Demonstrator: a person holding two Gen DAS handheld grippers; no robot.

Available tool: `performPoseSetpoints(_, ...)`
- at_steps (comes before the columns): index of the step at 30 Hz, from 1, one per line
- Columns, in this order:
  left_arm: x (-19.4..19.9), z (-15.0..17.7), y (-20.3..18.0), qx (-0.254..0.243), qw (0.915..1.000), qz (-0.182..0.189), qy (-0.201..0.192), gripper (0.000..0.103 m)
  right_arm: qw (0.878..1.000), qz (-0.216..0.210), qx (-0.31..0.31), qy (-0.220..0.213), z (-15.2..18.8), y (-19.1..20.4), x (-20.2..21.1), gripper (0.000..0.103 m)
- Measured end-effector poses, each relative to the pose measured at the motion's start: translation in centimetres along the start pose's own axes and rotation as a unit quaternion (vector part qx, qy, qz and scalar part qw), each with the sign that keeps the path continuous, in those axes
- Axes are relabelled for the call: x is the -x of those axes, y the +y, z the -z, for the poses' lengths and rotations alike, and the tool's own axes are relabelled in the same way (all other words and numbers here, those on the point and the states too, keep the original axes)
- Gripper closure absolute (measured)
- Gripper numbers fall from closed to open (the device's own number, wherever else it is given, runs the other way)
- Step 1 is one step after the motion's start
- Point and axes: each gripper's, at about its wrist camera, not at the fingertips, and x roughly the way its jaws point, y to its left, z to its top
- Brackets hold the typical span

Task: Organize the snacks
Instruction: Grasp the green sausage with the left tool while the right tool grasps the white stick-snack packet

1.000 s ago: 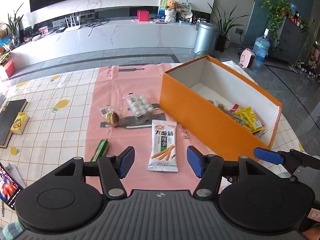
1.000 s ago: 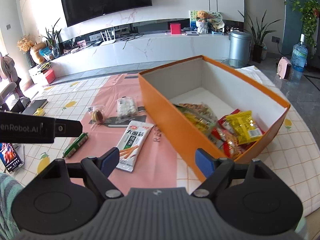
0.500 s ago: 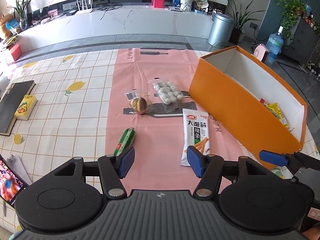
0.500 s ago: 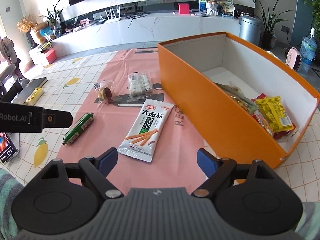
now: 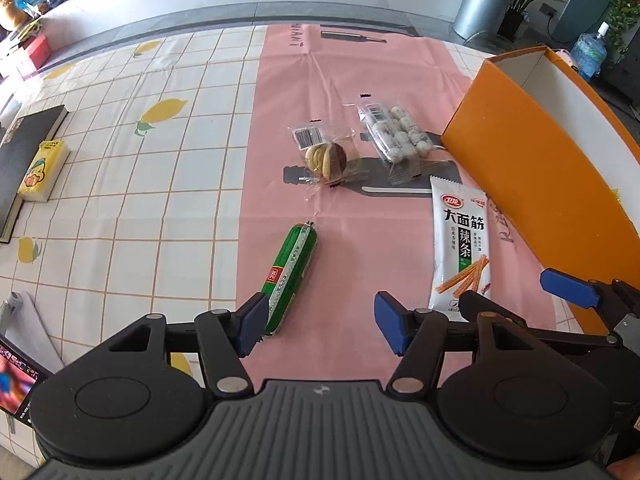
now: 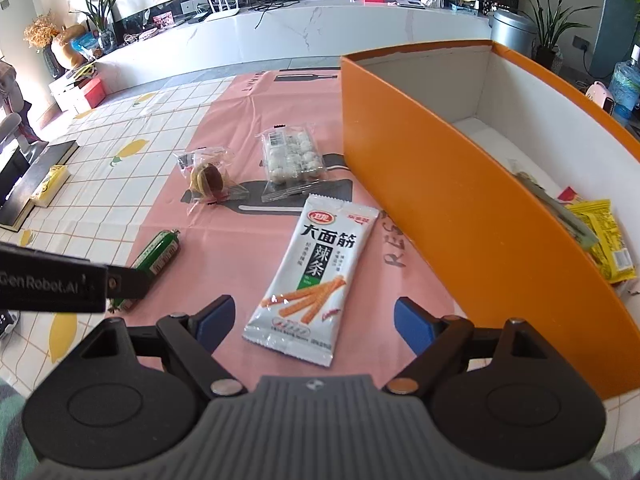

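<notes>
Four snacks lie on the pink mat: a green sausage stick [image 5: 291, 271] [image 6: 156, 258], a white spicy-strip packet [image 5: 462, 245] [image 6: 316, 274], a wrapped round cake [image 5: 326, 157] [image 6: 208, 178] and a clear pack of white balls [image 5: 394, 132] [image 6: 292, 156]. The orange box [image 5: 536, 176] [image 6: 460, 216] on the right holds yellow and red packets [image 6: 600, 232]. My left gripper [image 5: 320, 322] is open and empty just before the sausage stick. My right gripper [image 6: 310, 322] is open and empty over the near end of the white packet.
A black book [image 5: 24, 152] and a yellow tissue pack [image 5: 42, 170] lie at the table's left edge. A screen [image 5: 16, 380] sits at the near left corner. The right gripper's finger [image 5: 570, 288] shows beside the box.
Both grippers have moved forward and down toward the mat. The left one has swung left from the white packet to the sausage stick. Snacks have not moved.
</notes>
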Motion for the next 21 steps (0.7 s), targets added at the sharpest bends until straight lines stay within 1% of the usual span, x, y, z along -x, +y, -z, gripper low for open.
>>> performPoseSetpoints(6,-1.9,-0.4,0.8,0.008,0.9995,-0.01,0.03,0.03,1.0,-0.001,-0.007,0.016,-0.8,-0.1,-2.5,0.019)
performPoseSetpoints(9,-2.9,-0.5,1.3,0.016,0.999,-0.016,0.038,0.03,1.0,-0.004,-0.005,0.022,-1.2,0.0,-3.6,0.017)
performPoseSetpoints(14,-4.2,-0.5,1.3,0.013,0.9985,-0.031,0.044,0.03,1.0,-0.006,0.0,0.031,-1.4,0.2,-5.1,0.016)
performPoseSetpoints(17,-4.6,-0.5,1.3,0.015,0.9986,-0.024,0.044,0.033,0.999,-0.014,-0.002,0.033,-1.4,0.0,-5.8,0.016)
performPoseSetpoints(18,-4.7,-0.4,1.3,0.016,0.9987,-0.024,0.043,0.037,1.0,-0.013,0.0,0.028,-1.3,0.0,-5.9,0.015)
performPoseSetpoints(20,-4.8,-0.4,1.2,0.015,0.9988,-0.028,0.037,0.041,1.0,-0.009,0.013,0.023,-1.3,0.3,-6.0,0.015)
performPoseSetpoints(21,-4.8,-0.4,1.2,0.015,0.999,-0.028,0.033,0.046,1.0,-0.005,0.023,0.02,-1.3,0.4,-6.1,0.016)
